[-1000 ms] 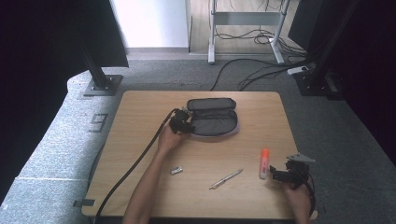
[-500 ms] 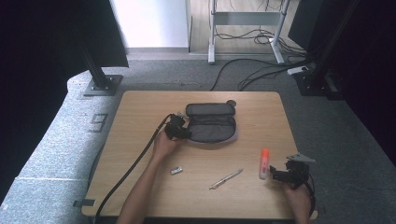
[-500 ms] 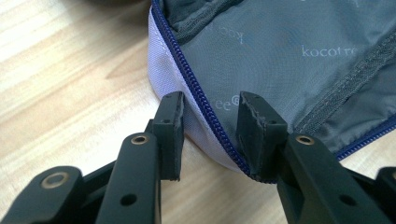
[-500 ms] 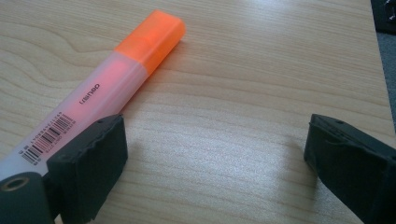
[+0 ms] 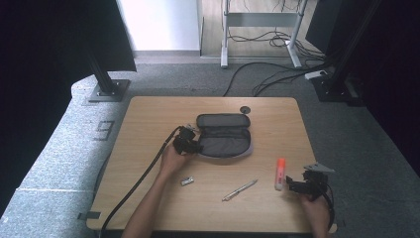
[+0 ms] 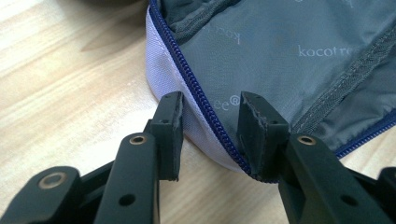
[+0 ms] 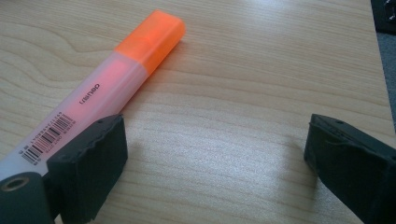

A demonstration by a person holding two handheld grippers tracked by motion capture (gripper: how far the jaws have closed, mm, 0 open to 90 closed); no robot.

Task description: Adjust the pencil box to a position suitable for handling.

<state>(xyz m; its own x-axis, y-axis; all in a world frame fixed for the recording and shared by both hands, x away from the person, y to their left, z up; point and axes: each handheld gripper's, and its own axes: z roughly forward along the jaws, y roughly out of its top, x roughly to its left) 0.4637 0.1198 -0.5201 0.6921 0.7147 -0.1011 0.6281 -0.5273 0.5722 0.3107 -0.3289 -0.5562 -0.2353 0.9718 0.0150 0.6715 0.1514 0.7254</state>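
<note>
A grey pencil case (image 5: 225, 141) lies open mid-table, its lid folded back. My left gripper (image 5: 194, 146) is at the case's left end. In the left gripper view its jaws (image 6: 212, 135) are shut on the rounded end of the case (image 6: 289, 60): one pad on the lilac outer wall, the other on the grey lining, the blue zip between them. My right gripper (image 5: 289, 186) rests near the front right corner, open, with bare wood between its jaws (image 7: 215, 140). An orange highlighter (image 5: 280, 173) lies just left of it, running behind its left jaw (image 7: 135, 60).
On the wooden table (image 5: 148, 129), a silver pen (image 5: 239, 190) and a small metal clip (image 5: 187, 181) lie in front of the case. A black round disc (image 5: 244, 109) sits behind it. The left gripper's cable trails off the front left edge.
The left gripper has slid a little toward the person, and the pencil case has come along with it. The right gripper and highlighter have stayed put.
</note>
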